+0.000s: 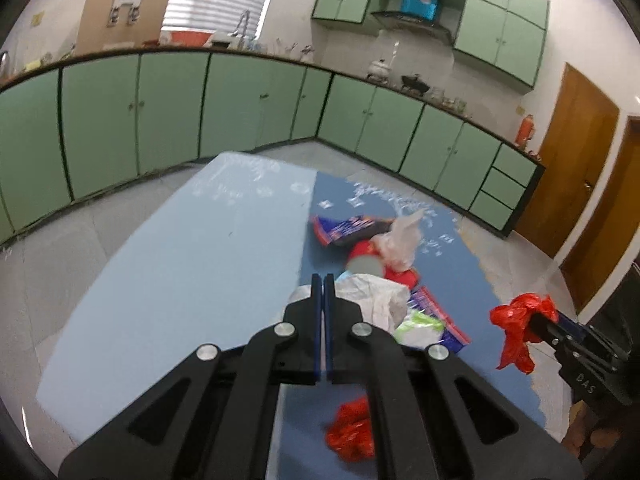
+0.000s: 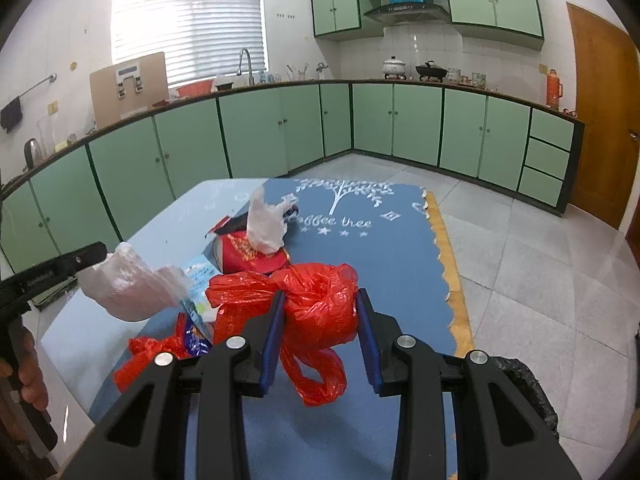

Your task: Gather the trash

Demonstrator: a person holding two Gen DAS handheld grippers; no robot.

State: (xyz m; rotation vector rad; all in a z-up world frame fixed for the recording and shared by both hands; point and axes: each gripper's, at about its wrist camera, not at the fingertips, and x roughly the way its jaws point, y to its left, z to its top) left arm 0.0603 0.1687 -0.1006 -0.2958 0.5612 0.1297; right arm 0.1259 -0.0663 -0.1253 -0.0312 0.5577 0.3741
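Observation:
My right gripper (image 2: 320,312) is shut on a crumpled red plastic bag (image 2: 320,308) and holds it above the blue table mat (image 2: 380,272); the same bag shows at the right of the left wrist view (image 1: 520,320). My left gripper (image 1: 323,280) is shut on a crumpled white plastic bag (image 2: 128,284), whose folds show beside its fingers (image 1: 376,296). On the table lies a pile of trash: a red paper cup (image 2: 248,258), a white bag (image 2: 266,220) stuffed in it, blue-and-red snack wrappers (image 1: 344,230), and another red bag (image 1: 352,432).
The table top (image 1: 180,272) is light blue on the left and carries the dark blue "coffee tree" mat on the right. Green kitchen cabinets (image 2: 416,124) run along the far walls. A wooden door (image 2: 600,112) stands at the right. Tiled floor (image 2: 540,272) lies right of the table.

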